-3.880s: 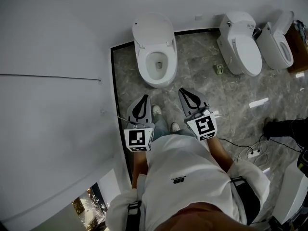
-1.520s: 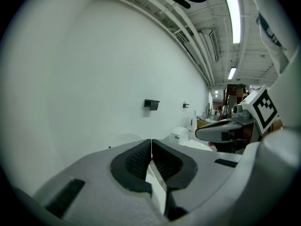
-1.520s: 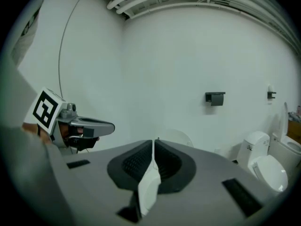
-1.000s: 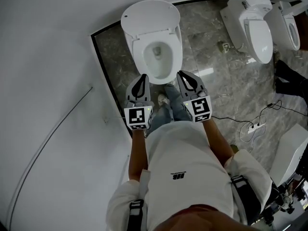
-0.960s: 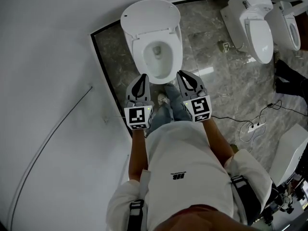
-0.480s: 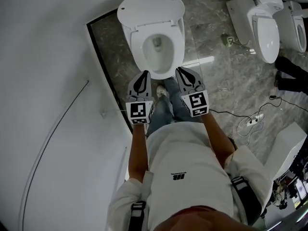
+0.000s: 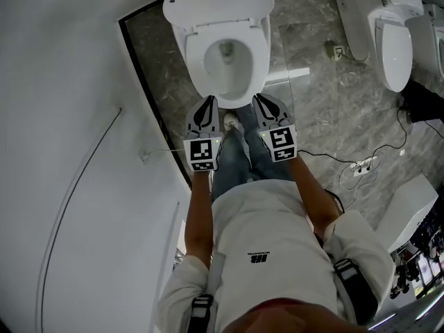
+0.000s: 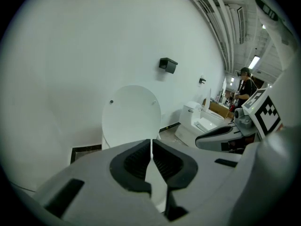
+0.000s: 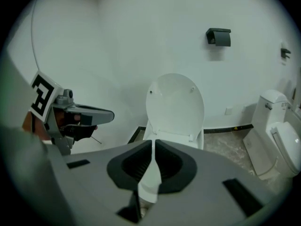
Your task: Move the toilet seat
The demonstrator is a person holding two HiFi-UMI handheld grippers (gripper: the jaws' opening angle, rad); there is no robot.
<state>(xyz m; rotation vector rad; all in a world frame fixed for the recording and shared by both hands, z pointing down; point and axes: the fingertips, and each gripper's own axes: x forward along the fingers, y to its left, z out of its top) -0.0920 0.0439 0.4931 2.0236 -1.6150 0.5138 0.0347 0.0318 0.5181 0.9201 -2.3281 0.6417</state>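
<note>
Toilet seat (image 7: 217,2) up — tipped back on its hinge (image 7: 222,25) at the far end of the bowl (image 7: 187,61), leaning toward the wall (image 7: 69,82); cannot separate ring from lid by eye.

Nearest in: left gripper (image 7: 209,101) and right gripper (image 7: 259,99), both closed on nothing, side by side just short of the bowl's front rim, either side of a shoe (image 7: 231,122). Closed like that, good only for a push or a hook; would need opening to take the edge.

Likely trouble on the way in: closed tips skating off the glossy plastic, or knocking the rim while reaching across the open bowl.

Further back, at the seat itself: once tipped past balance, could fall free and slam onto the porcelain if not supported on the way down. Uneven pull from the two sides — strain on the hinge.

Beyond, neighbouring toilet (image 7: 388,26) and power strip (image 7: 361,166) well apart, no hazard from here.
</note>
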